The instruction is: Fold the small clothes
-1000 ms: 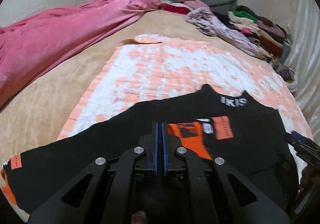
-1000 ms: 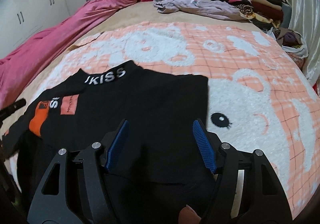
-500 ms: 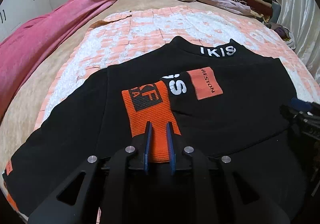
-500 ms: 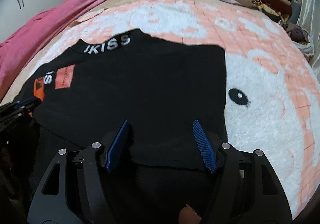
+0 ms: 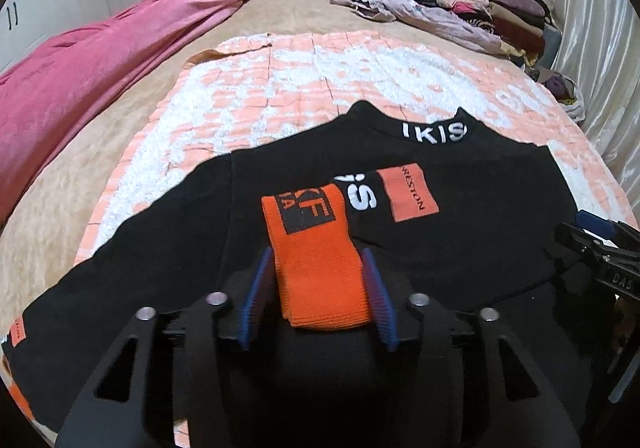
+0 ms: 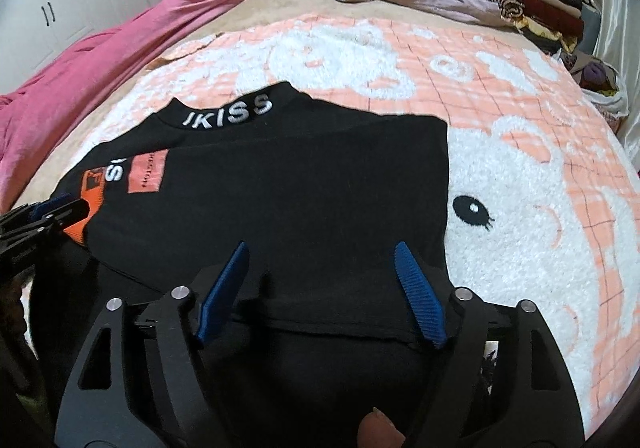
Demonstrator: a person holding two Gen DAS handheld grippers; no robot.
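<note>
Black top (image 5: 460, 248) with white collar lettering, spread flat on a peach-and-white plush blanket (image 5: 320, 87) that covers the near part of the bed (image 5: 120, 151); one sleeve is folded across the chest so that its orange cuff (image 5: 320, 272) lies on the body of the garment. Left gripper (image 5: 316, 276), seen from its own camera, points steeply down at the garment; its jaws have just been opening and now stand apart on either side of the orange cuff, the blue pads (image 5: 256, 296) flanking the cuff without pressing on it, so the cuff is released. Right gripper (image 6: 320, 280) likewise points steeply down over the lower hem of the top, nearer the garment's straight folded edge beside the embroidered eye on the blanket; its jaws have just been opening and stand wide, with black cloth lying between the blue pads (image 6: 416, 288) but not pinched by them. A fingertip (image 6: 376, 432) of the person shows at the bottom edge of the right wrist view. Each gripper appears at the margin of the other's view, the two side by side along the near hem. Beyond the blanket lie a pink quilt (image 5: 112, 47), a lilac garment (image 5: 420, 15) and a stack of folded clothes (image 5: 492, 7) near the headboard.
</note>
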